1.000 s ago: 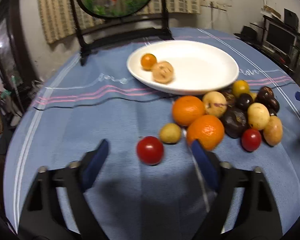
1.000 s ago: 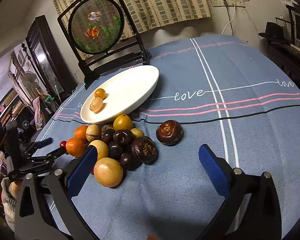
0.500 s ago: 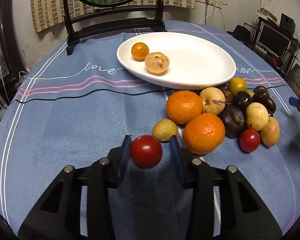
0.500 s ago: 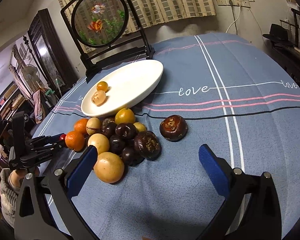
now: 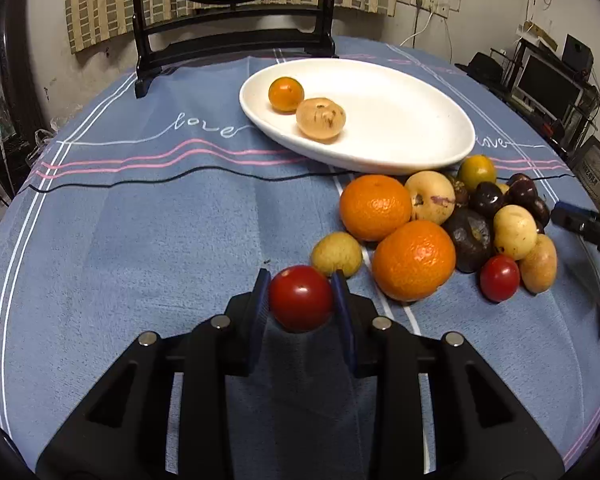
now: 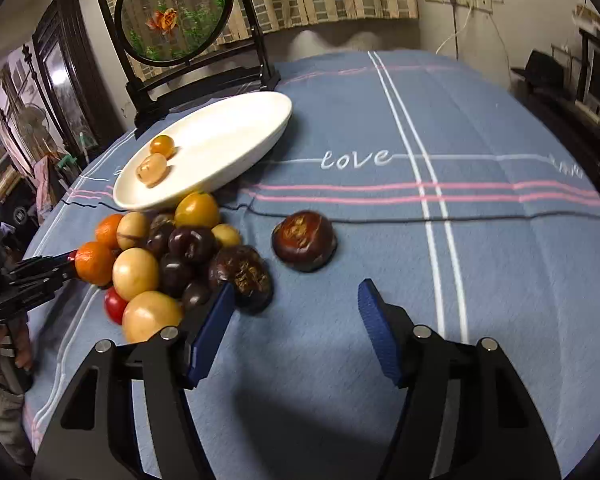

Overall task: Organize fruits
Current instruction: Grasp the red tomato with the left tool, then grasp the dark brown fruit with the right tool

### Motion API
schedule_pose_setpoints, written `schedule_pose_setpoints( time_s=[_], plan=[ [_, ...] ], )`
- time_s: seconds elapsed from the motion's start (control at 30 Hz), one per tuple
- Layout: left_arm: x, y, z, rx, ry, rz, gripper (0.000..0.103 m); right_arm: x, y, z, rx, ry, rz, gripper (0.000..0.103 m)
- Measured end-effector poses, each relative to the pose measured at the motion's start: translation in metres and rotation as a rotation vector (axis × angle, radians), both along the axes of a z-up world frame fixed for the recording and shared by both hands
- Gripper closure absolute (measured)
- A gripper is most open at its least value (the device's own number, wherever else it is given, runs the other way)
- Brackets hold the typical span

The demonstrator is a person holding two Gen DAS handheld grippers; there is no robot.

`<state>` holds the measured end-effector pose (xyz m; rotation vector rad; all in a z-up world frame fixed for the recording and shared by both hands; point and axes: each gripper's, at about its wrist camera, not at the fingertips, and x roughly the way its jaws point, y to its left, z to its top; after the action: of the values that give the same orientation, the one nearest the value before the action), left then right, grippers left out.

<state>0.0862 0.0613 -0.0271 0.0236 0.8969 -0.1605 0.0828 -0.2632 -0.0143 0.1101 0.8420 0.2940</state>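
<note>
The left gripper (image 5: 301, 298) had just been closing, and its blue pads clamped a small glossy red tomato (image 5: 301, 298) at lower centre of the left wrist view, just in front of the fruit pile. The right gripper (image 6: 296, 330) was narrowing too, roughly half open and holding nothing, with the lone dark brown wrinkled fruit (image 6: 304, 240) ahead of it. A grasping step, then; next, I'd judge, a lift over to the white oval plate (image 5: 412, 128) in the upper centre.
</note>
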Motion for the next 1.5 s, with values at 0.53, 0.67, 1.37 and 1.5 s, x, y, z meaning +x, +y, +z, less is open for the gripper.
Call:
schedule_pose_setpoints(
  time_s=[0.53, 0.67, 1.37, 1.5],
  plan=[
    [0.002, 0.000, -0.005, 0.002, 0.018, 0.000, 0.070, 0.029, -0.013, 0.003, 0.022, 0.014, 0.034, 0.054],
    [0.002, 0.000, -0.004, 0.004, 0.018, 0.000, 0.070, 0.034, -0.009, -0.005, -0.052, 0.028, 0.019, 0.054],
    [0.002, 0.004, -0.003, -0.025, 0.009, 0.004, 0.071, 0.050, 0.018, -0.015, -0.140, 0.035, 0.095, 0.061],
    [-0.003, 0.002, 0.004, -0.035, -0.034, -0.008, 0.072, 0.047, 0.006, -0.009, -0.088, 0.014, 0.053, 0.061]
  ],
)
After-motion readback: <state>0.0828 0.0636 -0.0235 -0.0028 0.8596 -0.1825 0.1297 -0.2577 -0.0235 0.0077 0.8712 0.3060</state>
